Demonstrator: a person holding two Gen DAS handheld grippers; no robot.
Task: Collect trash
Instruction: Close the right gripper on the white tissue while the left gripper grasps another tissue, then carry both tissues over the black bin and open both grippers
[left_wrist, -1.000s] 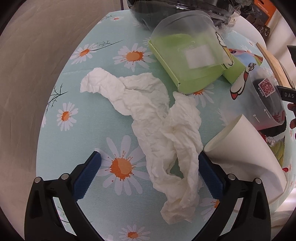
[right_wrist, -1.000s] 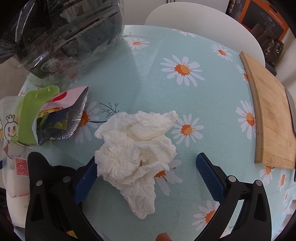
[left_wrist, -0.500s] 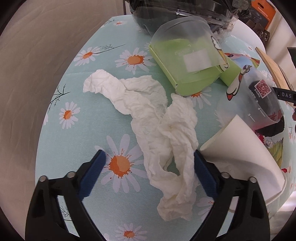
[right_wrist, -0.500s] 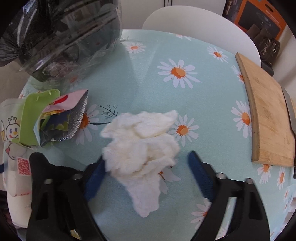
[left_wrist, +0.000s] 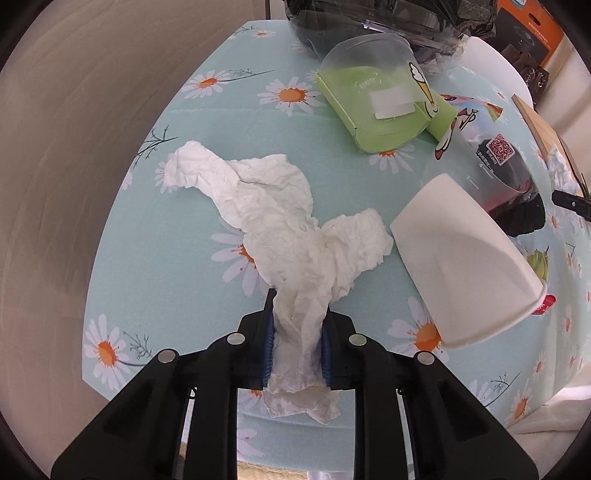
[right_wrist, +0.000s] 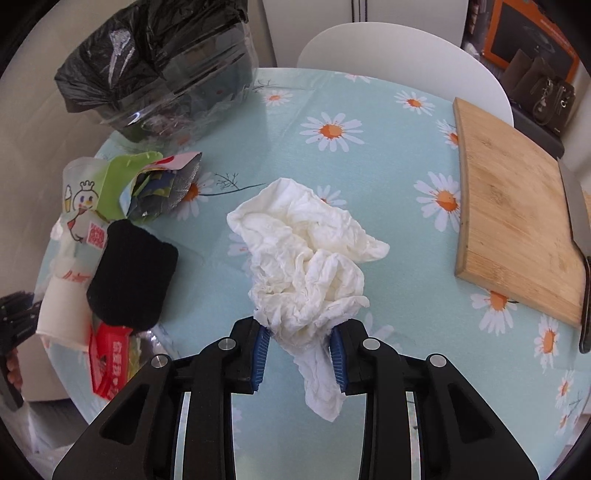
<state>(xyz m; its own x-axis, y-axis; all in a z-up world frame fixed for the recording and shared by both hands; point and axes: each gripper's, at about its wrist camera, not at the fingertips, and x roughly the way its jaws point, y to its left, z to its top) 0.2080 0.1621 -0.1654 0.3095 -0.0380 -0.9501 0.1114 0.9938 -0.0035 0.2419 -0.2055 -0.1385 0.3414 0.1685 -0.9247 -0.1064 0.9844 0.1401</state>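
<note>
Left gripper (left_wrist: 297, 345): jaws just closed, pinching long crumpled tissue (left_wrist: 280, 229).
Right gripper (right_wrist: 300, 349): jaws just closed, clamping wadded tissue (right_wrist: 306, 258).
Paper cup (left_wrist: 465, 266): right of long tissue.
Bin bag (right_wrist: 155, 62): beyond everything.

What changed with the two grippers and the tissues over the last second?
Both grippers have just been closing. The left gripper, open around the long tissue before, now pinches its near end. The right gripper has likewise clamped the crumpled tissue, whose far part looks lifted and spread. The white cup, green box, cutting board and bin bag stayed put.
</note>
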